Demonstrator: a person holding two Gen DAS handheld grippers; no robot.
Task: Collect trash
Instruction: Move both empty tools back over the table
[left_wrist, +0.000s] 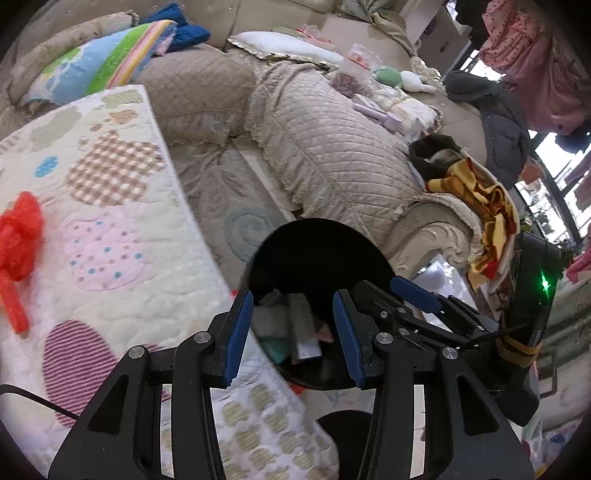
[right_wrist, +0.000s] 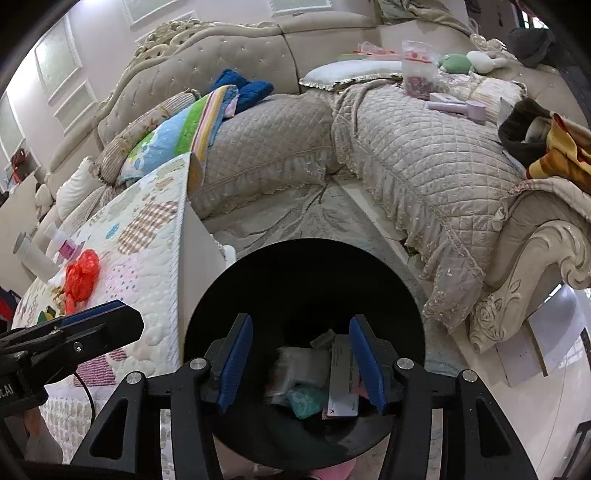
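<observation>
Both grippers hung over the black bin (right_wrist: 306, 280), pointing down into its mouth. The left gripper (left_wrist: 293, 328) had its blue jaws apart with nothing between them, and the right gripper (right_wrist: 301, 363) stood the same, open and empty. Down in the bin lay the trash (right_wrist: 314, 380): a white box, grey wrappers and a teal scrap, piled together. Beside the bin, on the quilted table (left_wrist: 122, 236), a red plastic bag (right_wrist: 82, 275) lay well apart from both grippers. The beige sofa (right_wrist: 424, 155) curved behind the bin
</observation>
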